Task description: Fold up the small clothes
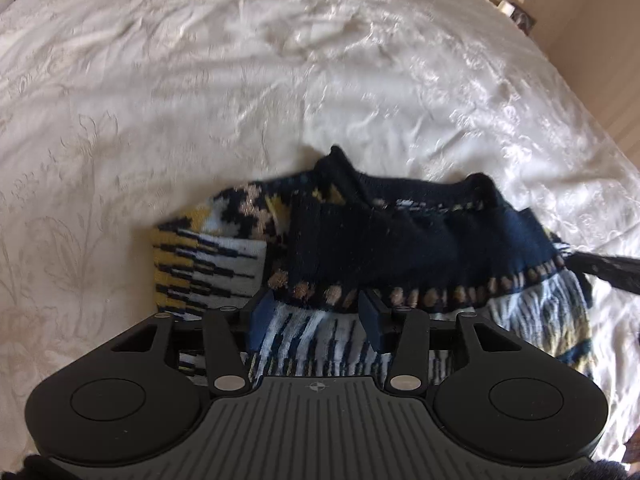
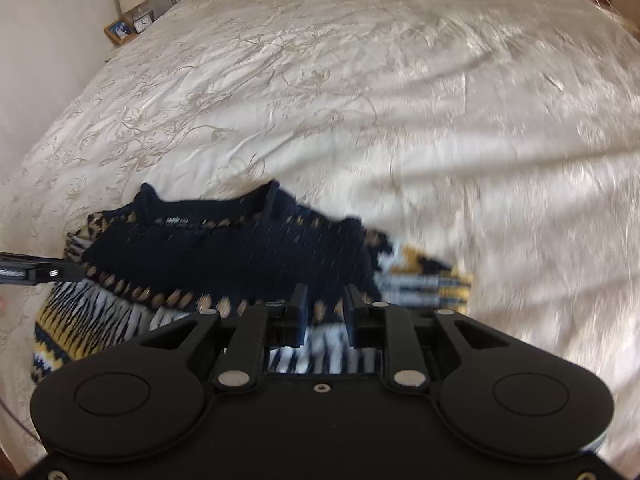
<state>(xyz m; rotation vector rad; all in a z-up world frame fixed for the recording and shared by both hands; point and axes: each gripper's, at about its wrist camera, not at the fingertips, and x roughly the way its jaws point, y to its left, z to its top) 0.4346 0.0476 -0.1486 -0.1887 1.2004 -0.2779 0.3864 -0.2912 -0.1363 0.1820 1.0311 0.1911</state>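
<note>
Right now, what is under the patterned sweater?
The sweater lies on a cream embroidered bedspread, which shows all around it. Whatever sits directly beneath its folded layers is covered.

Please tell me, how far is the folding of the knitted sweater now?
Done: the sweater lies on the bedspread with its navy top part laid over the patterned body. In hand: nothing seems held; the left gripper and right gripper both stand open above the knit. Left: one sleeve sticks out sideways, so the bundle does not look finished.
</note>
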